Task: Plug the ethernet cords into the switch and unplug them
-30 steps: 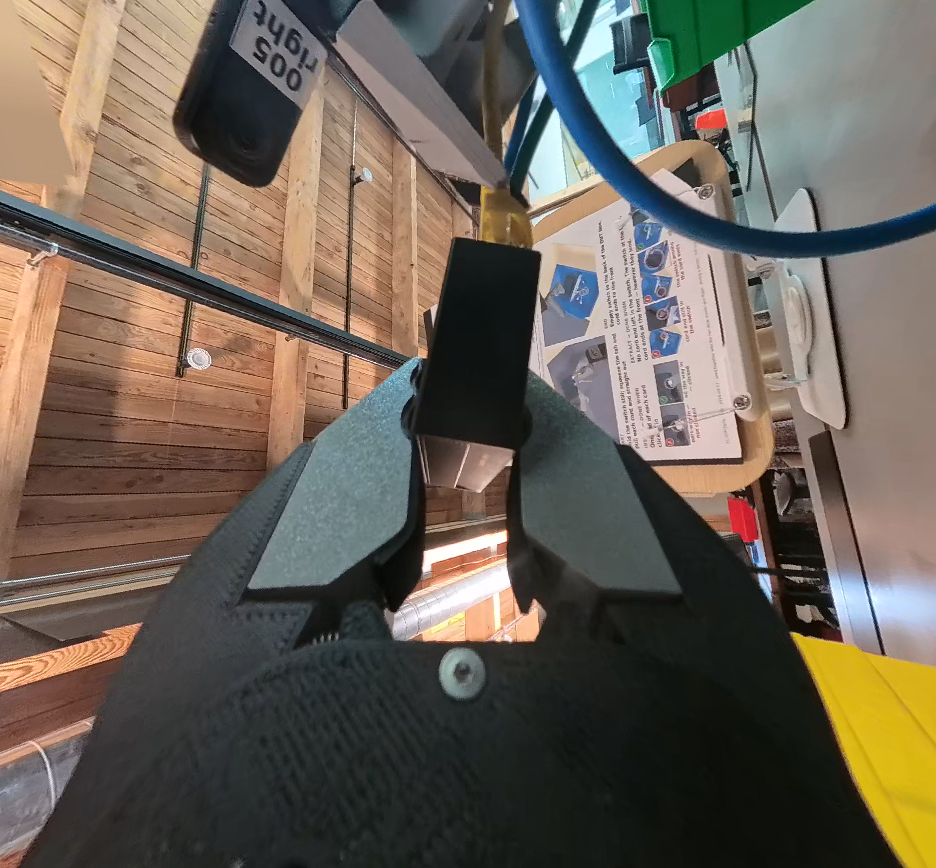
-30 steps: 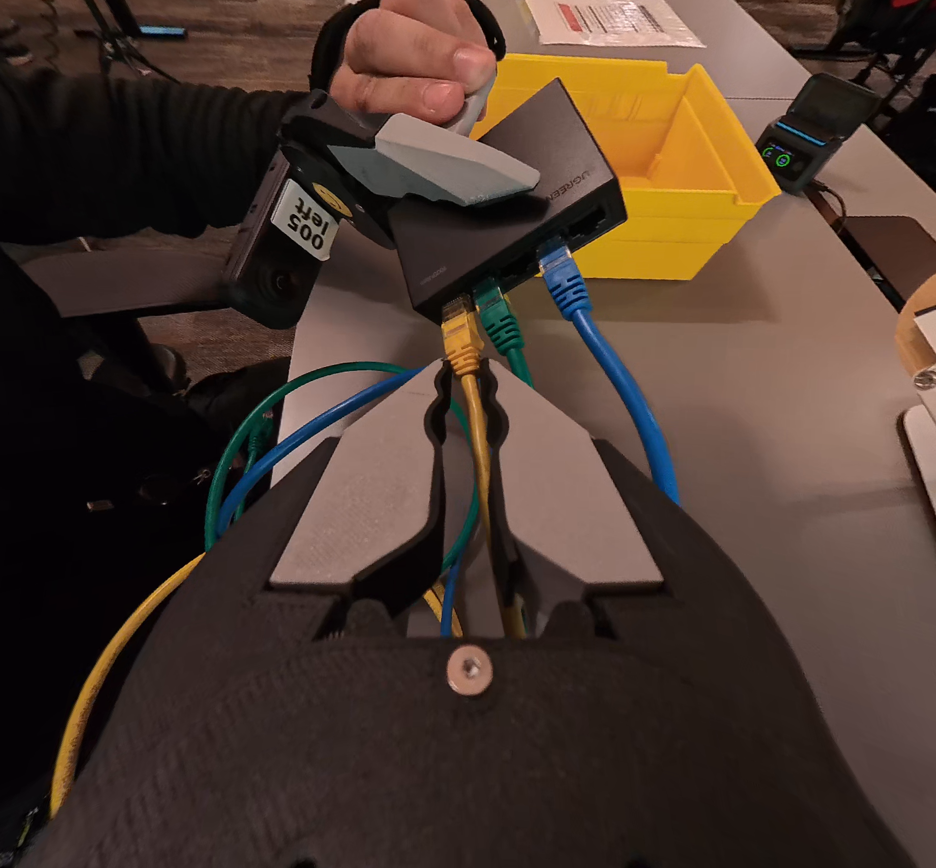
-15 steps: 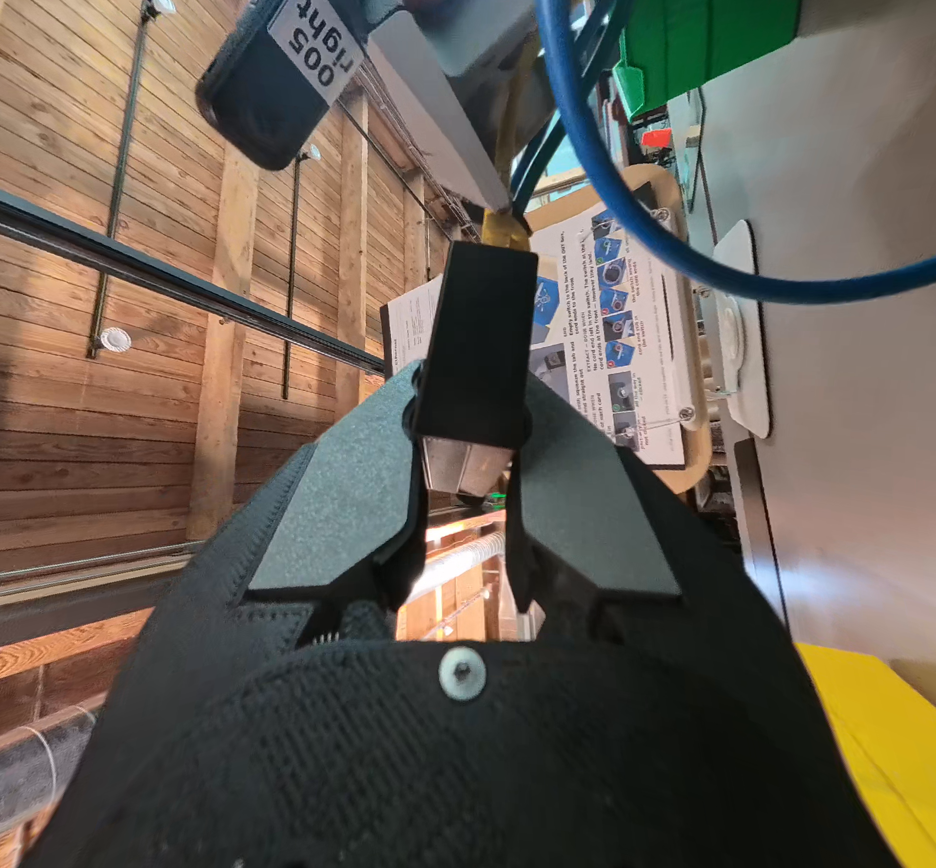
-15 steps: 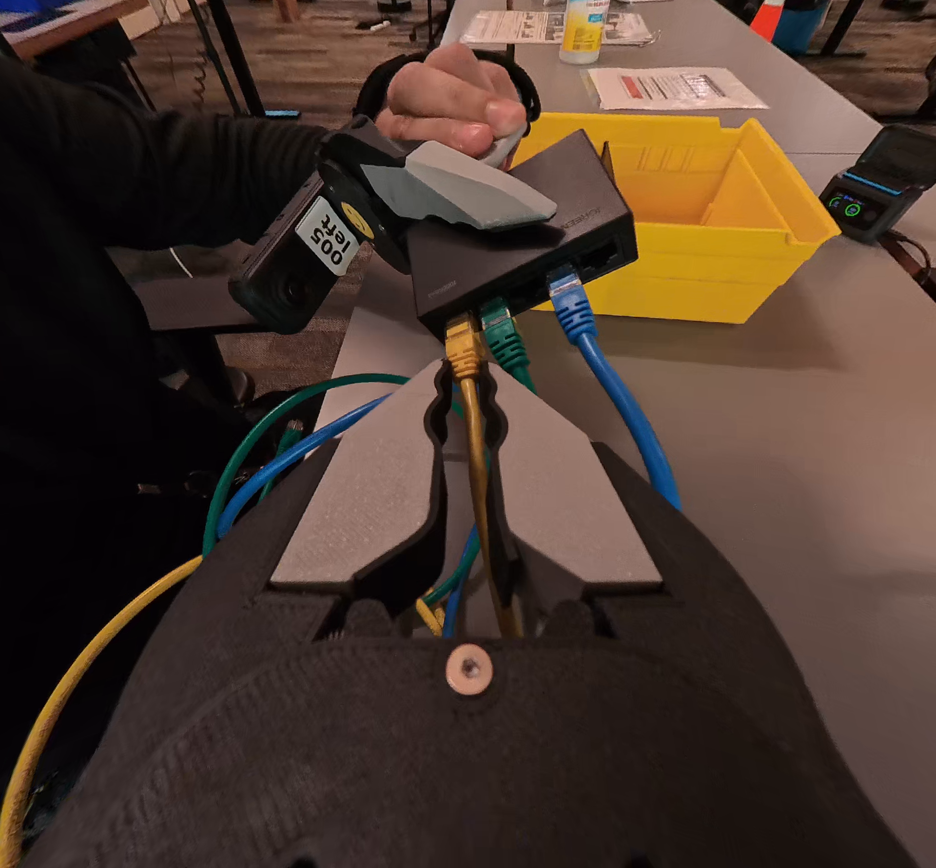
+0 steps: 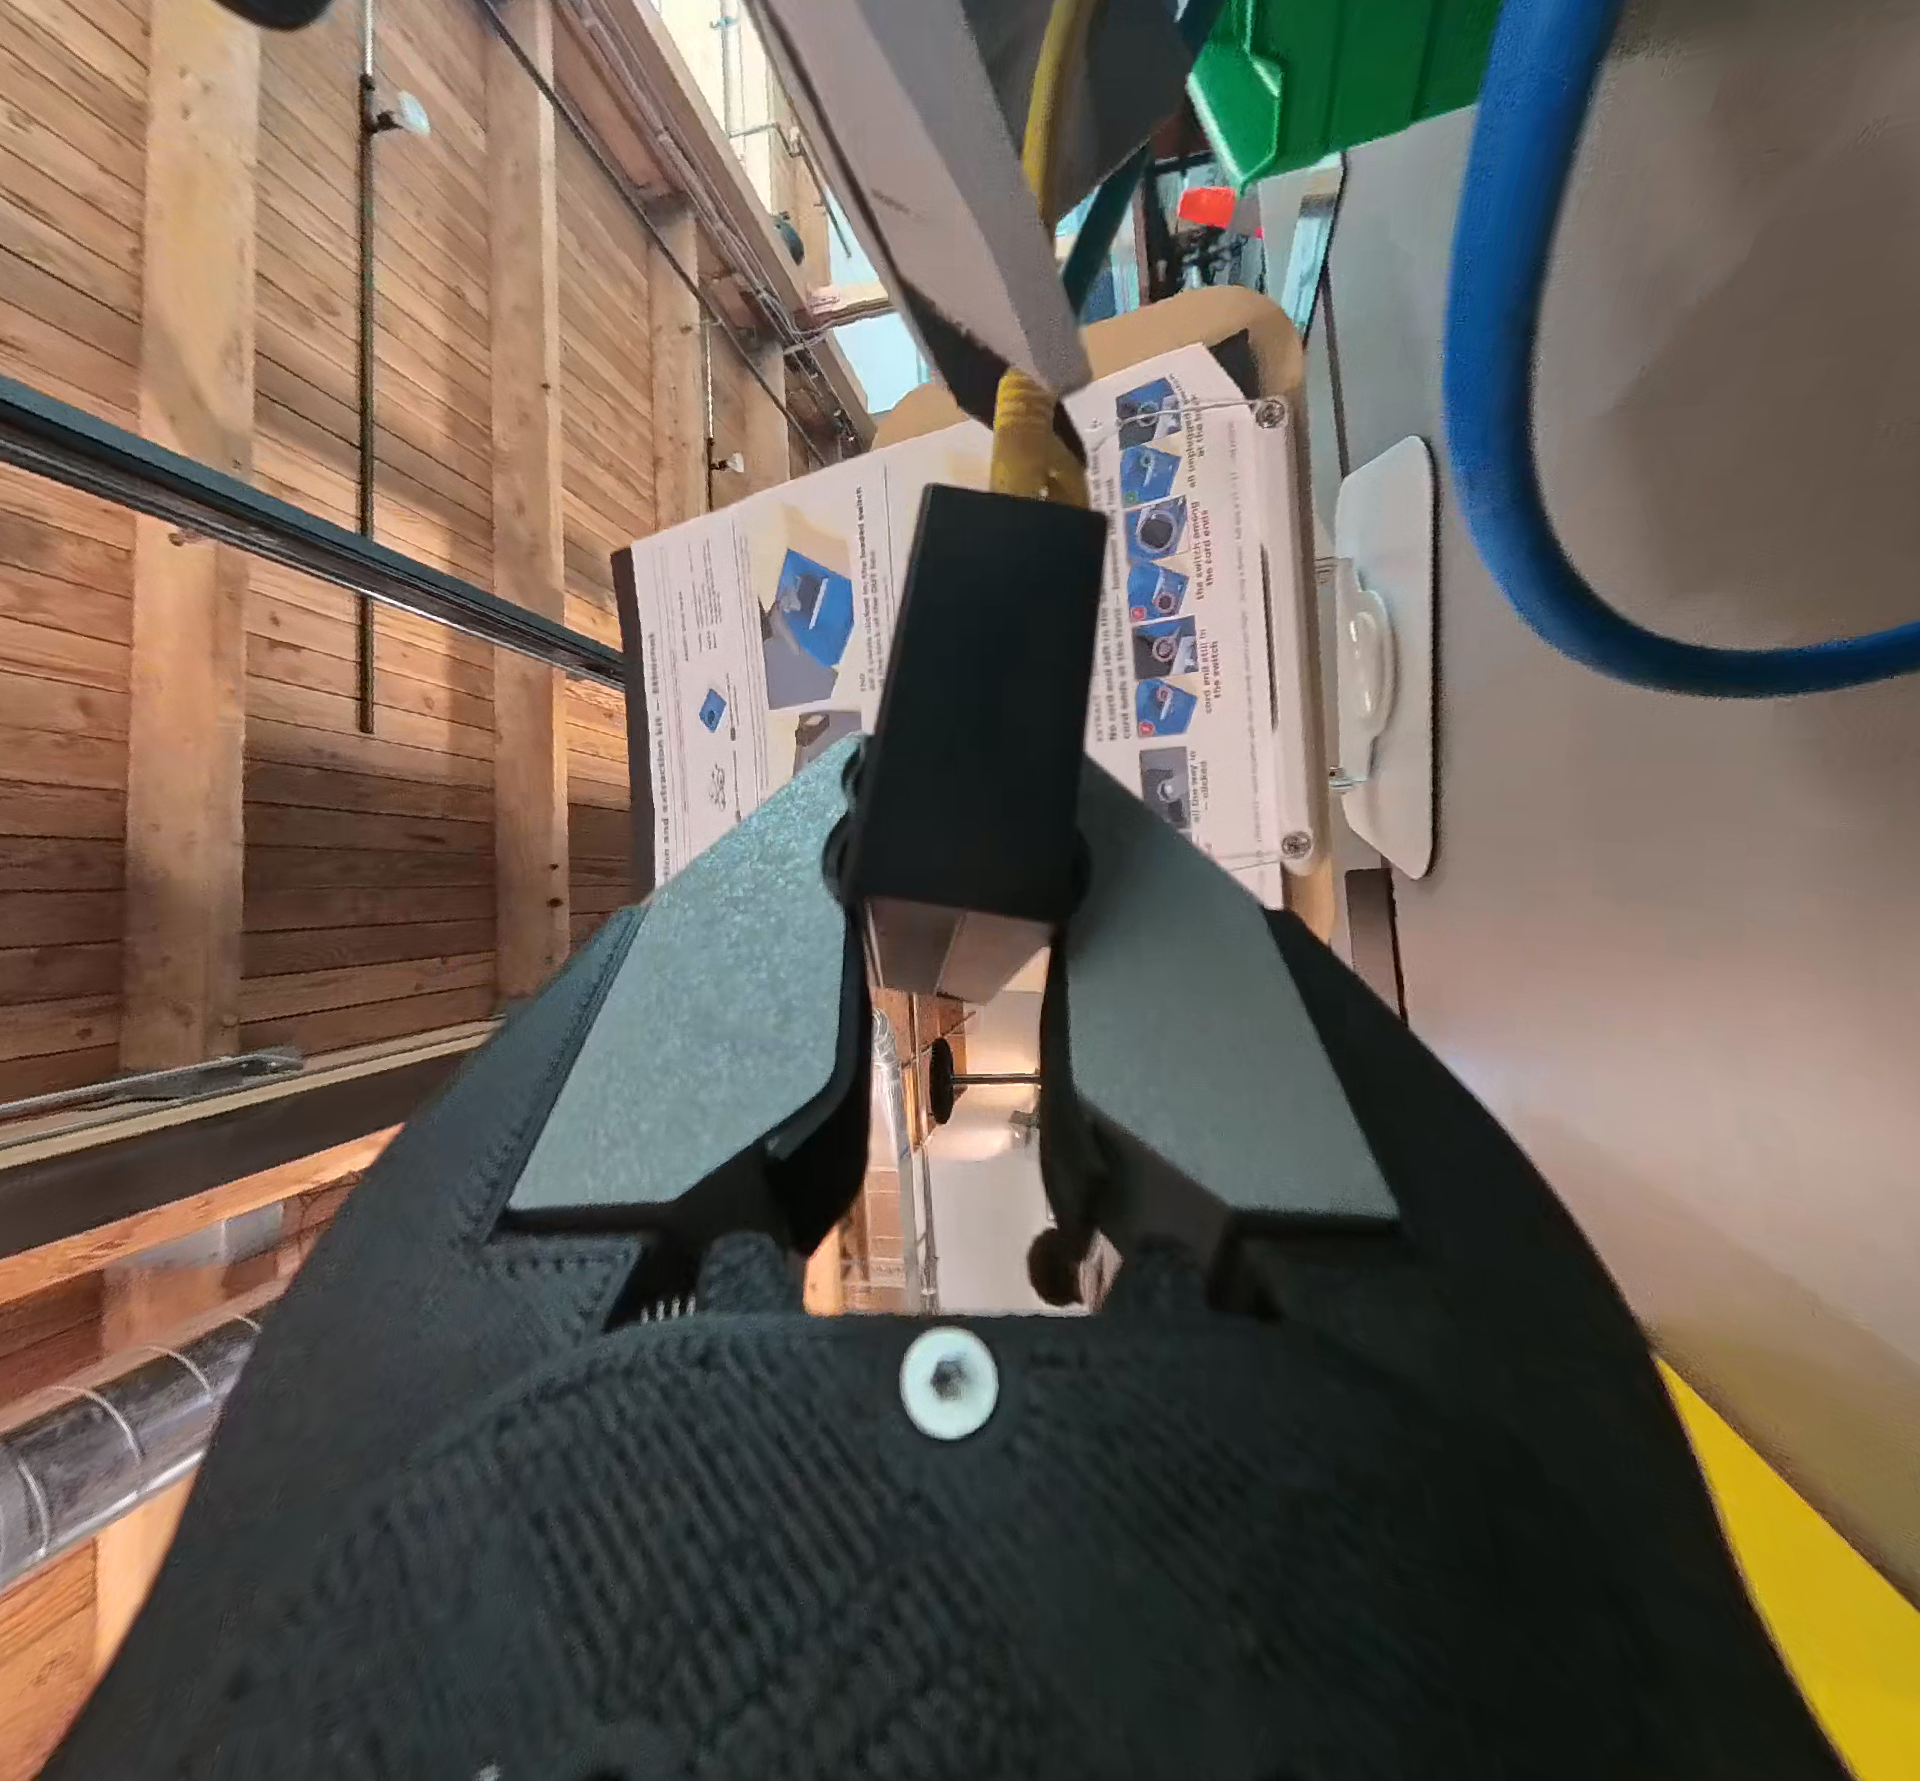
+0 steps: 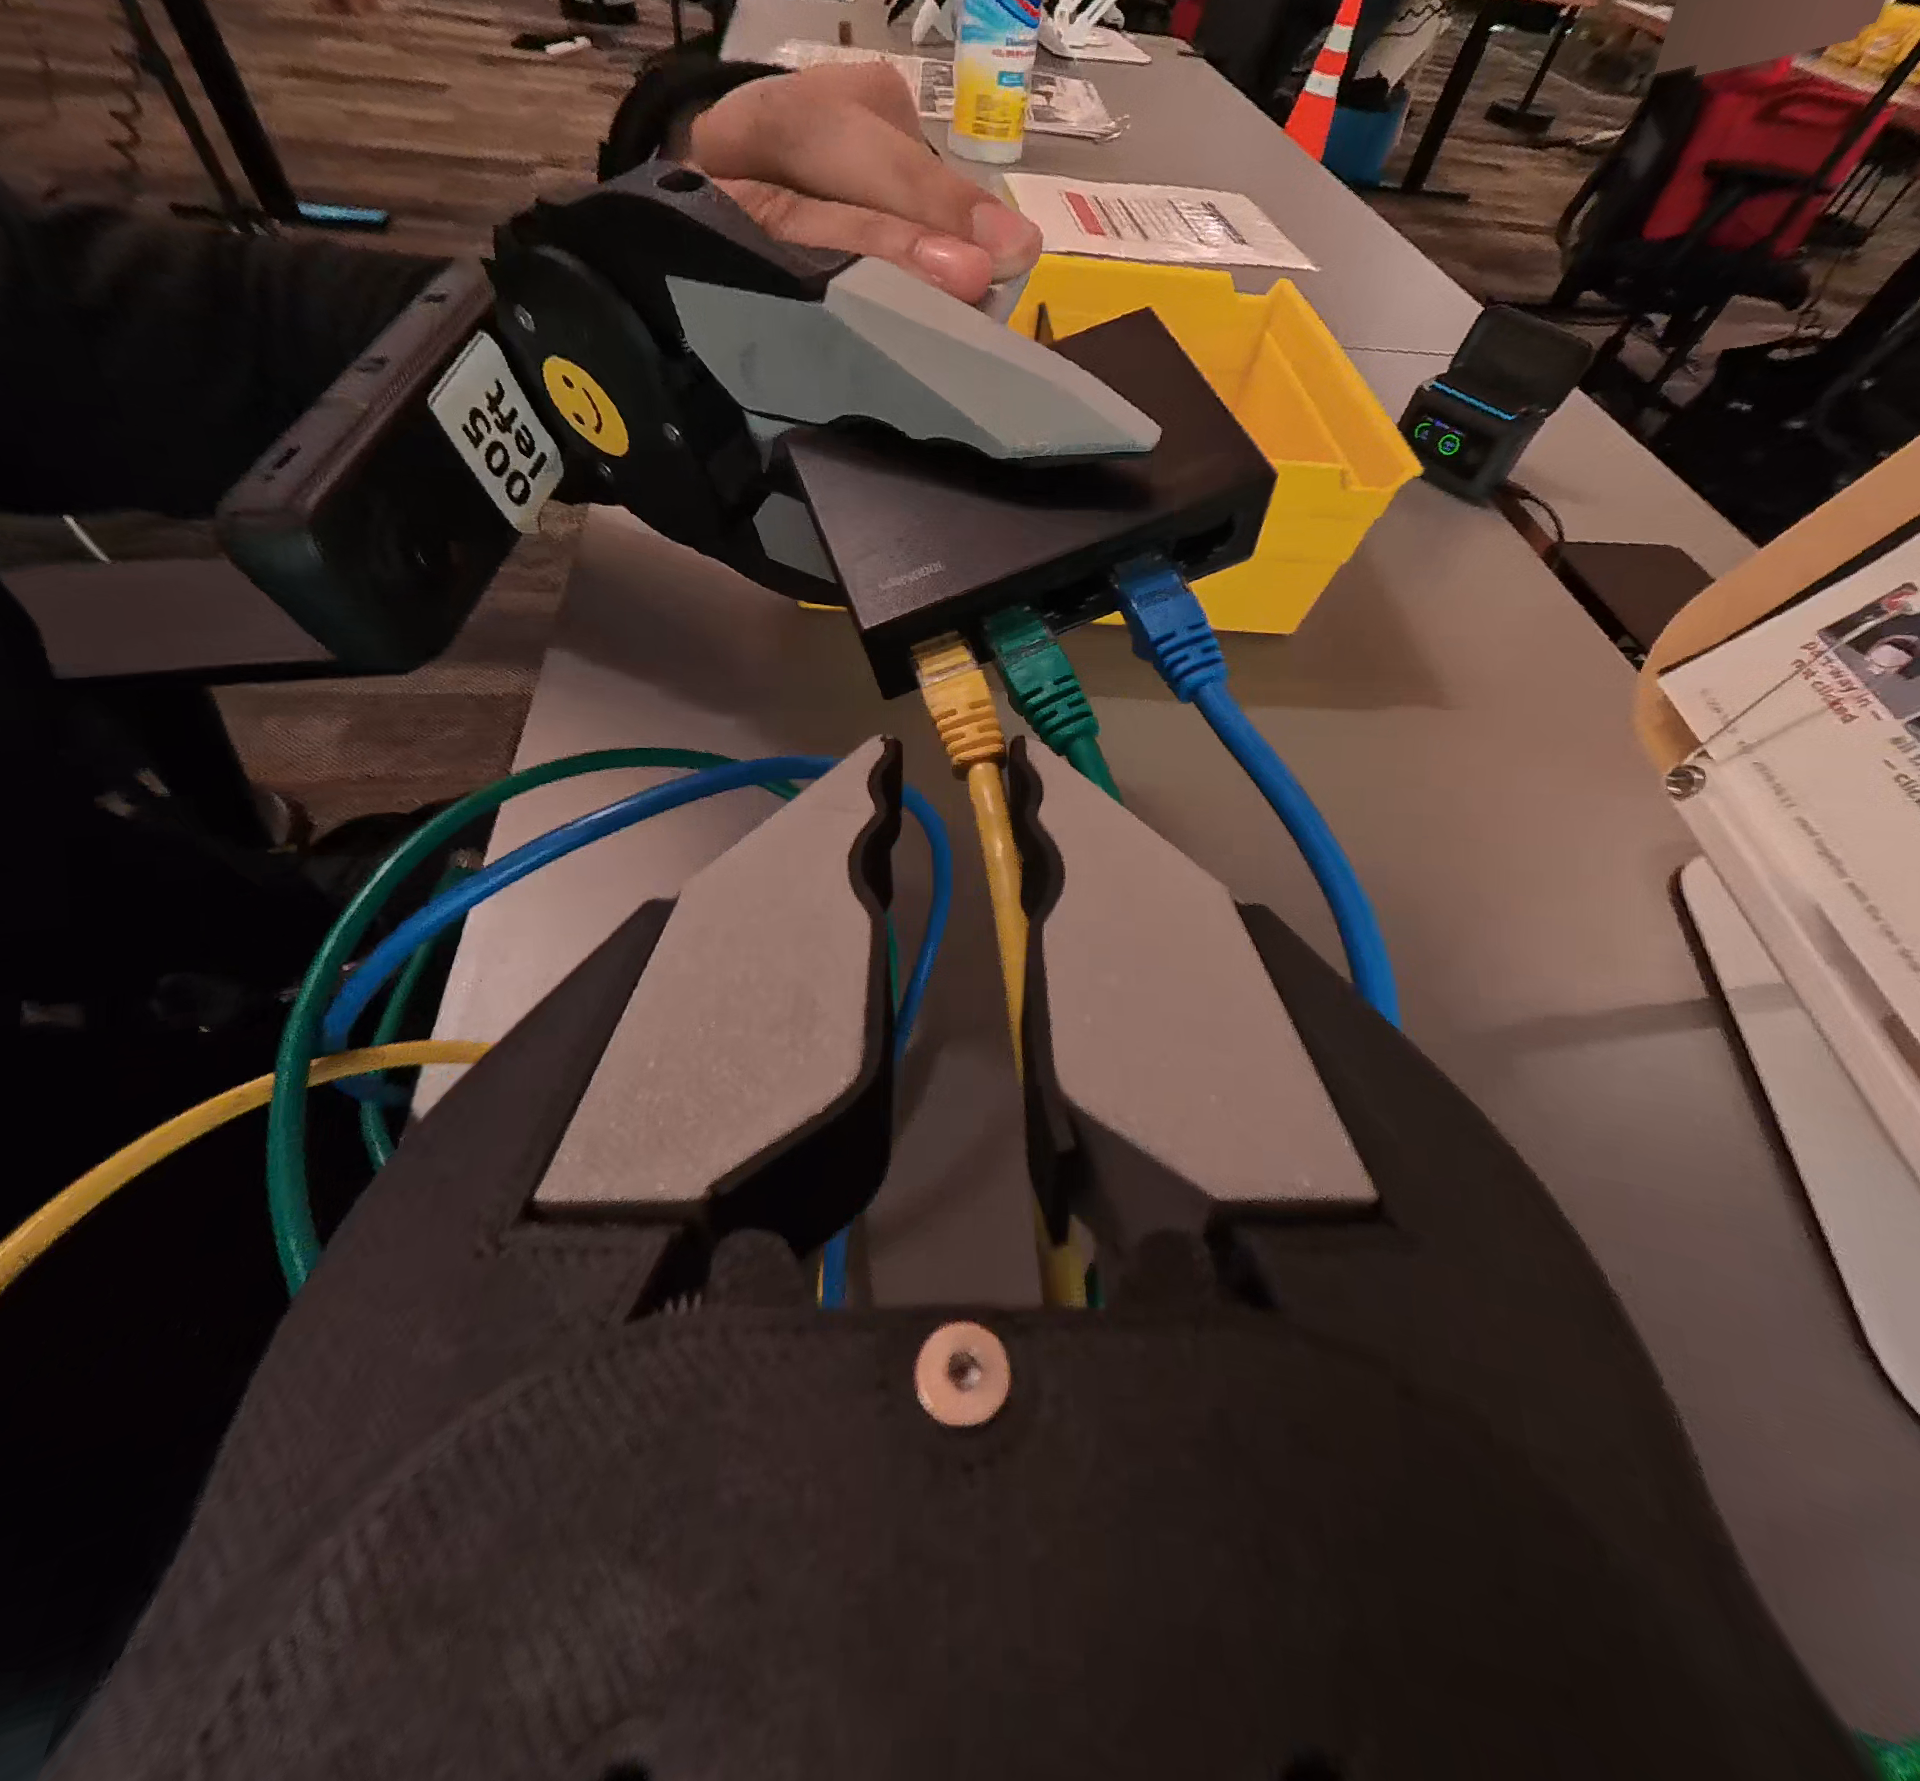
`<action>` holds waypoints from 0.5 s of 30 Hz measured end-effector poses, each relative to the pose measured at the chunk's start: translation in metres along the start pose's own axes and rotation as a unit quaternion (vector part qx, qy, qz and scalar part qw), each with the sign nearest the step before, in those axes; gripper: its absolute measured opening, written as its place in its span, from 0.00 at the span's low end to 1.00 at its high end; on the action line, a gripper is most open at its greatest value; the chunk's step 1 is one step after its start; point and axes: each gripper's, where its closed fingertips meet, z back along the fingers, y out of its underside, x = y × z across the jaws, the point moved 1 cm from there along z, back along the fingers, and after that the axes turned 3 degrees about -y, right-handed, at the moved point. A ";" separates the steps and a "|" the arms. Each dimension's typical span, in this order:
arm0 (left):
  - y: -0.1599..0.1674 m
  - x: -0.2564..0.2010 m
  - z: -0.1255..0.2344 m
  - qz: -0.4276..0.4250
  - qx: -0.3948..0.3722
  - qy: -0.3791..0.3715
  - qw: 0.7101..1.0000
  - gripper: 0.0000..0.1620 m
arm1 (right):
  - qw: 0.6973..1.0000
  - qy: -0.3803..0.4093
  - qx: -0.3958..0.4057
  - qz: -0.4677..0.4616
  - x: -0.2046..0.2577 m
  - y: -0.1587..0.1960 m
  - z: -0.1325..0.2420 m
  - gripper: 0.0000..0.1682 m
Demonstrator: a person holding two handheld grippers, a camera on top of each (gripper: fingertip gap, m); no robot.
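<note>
My right gripper (image 6: 951,775) has opened around the yellow cord (image 6: 997,858) at centre frame; left gripper (image 5: 961,796) stays clamped on the switch (image 6: 1029,526). Yellow plug seated, judging insertion done.

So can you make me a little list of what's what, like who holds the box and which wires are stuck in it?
holder: left gripper, shut on the flat black plastic switch box, held above the grey table
plugged in: yellow cord, green cord, blue cord
other gripper: right gripper, open, fingers either side of the yellow cord
behind: yellow plastic bin
</note>
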 end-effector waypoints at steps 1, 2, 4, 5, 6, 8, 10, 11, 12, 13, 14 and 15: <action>-0.001 -0.001 0.000 -0.007 -0.002 0.001 1.000 0.19 | 1.000 -0.011 0.003 0.000 0.004 0.002 0.001 0.13; -0.003 -0.001 0.001 -0.017 -0.005 -0.001 1.000 0.19 | 0.999 -0.038 0.001 -0.010 0.012 0.002 0.001 0.19; -0.009 0.001 0.007 -0.035 -0.027 -0.011 0.999 0.19 | 0.991 -0.114 -0.011 -0.066 0.028 0.002 0.006 0.31; -0.012 0.002 0.010 -0.050 -0.035 -0.023 0.998 0.19 | 0.985 -0.142 -0.016 -0.099 0.031 0.001 0.010 0.31; -0.013 0.004 0.013 -0.077 -0.035 -0.040 0.996 0.19 | 0.981 -0.149 -0.018 -0.125 0.027 0.003 0.014 0.28; -0.009 0.008 0.018 -0.122 -0.025 -0.077 0.989 0.19 | 0.981 -0.118 -0.038 -0.152 0.012 0.002 0.026 0.20; -0.001 0.006 0.022 -0.112 -0.015 -0.073 0.991 0.19 | 0.979 -0.093 -0.092 -0.157 0.006 -0.012 0.045 0.26; 0.006 0.002 0.021 -0.094 -0.001 -0.056 0.994 0.19 | 0.979 -0.087 -0.116 -0.145 0.008 -0.020 0.052 0.26; 0.012 -0.002 0.020 -0.073 0.014 -0.037 0.997 0.19 | 0.980 -0.074 -0.134 -0.128 0.011 -0.027 0.057 0.27; 0.016 -0.004 0.018 -0.051 0.024 -0.023 0.998 0.19 | 0.983 -0.053 -0.137 -0.111 0.013 -0.032 0.057 0.29; 0.017 -0.005 0.017 -0.030 0.026 -0.013 0.999 0.19 | 0.988 -0.032 -0.123 -0.092 0.015 -0.034 0.053 0.33; 0.015 -0.006 0.014 -0.003 0.027 0.006 1.000 0.19 | 0.993 -0.010 -0.098 -0.070 0.018 -0.034 0.045 0.40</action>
